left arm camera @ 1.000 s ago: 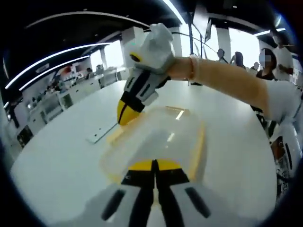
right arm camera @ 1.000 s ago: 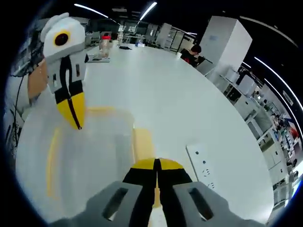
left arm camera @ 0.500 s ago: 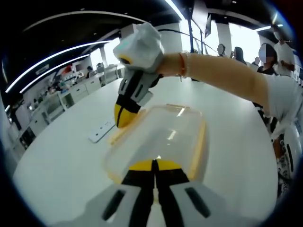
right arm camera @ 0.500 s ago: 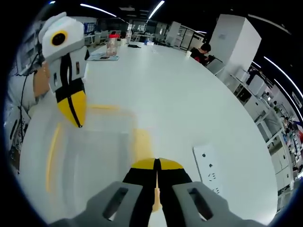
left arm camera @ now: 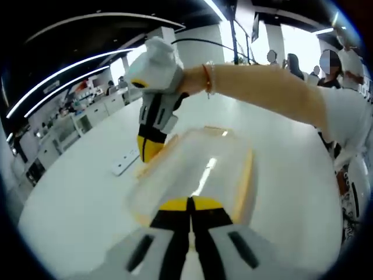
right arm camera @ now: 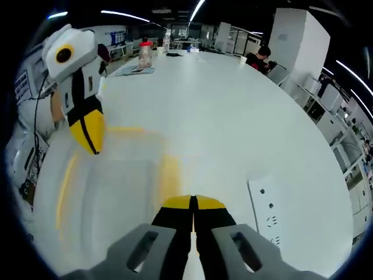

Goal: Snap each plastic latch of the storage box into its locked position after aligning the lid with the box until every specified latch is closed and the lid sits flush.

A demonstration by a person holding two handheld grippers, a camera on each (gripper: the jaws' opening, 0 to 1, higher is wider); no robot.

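The storage box (left arm camera: 195, 175) sits at the middle of the left gripper view, just past that gripper's tips, on a wide white table (left arm camera: 76, 198). It is clear plastic with a clear lid (right arm camera: 111, 186) and yellow latches (left arm camera: 247, 175) along its sides, so it probably weighs little, flexes under pressure and would slide on the smooth tabletop if pushed sideways. A latch is best pressed straight inward at its middle, with the box braced from the opposite side.

The left gripper (left arm camera: 189, 205) has its jaws clenched together, holding nothing, tips at the near end of the box. The right gripper (right arm camera: 192, 204) is likewise closed and empty, its yellow tips at the latch on the box's 9 o'clock side in the left gripper view.

A white power strip (right arm camera: 269, 213) lies on the table near the box, at 4 o'clock in the right gripper view. The table edge is well apart, leaving room all round.
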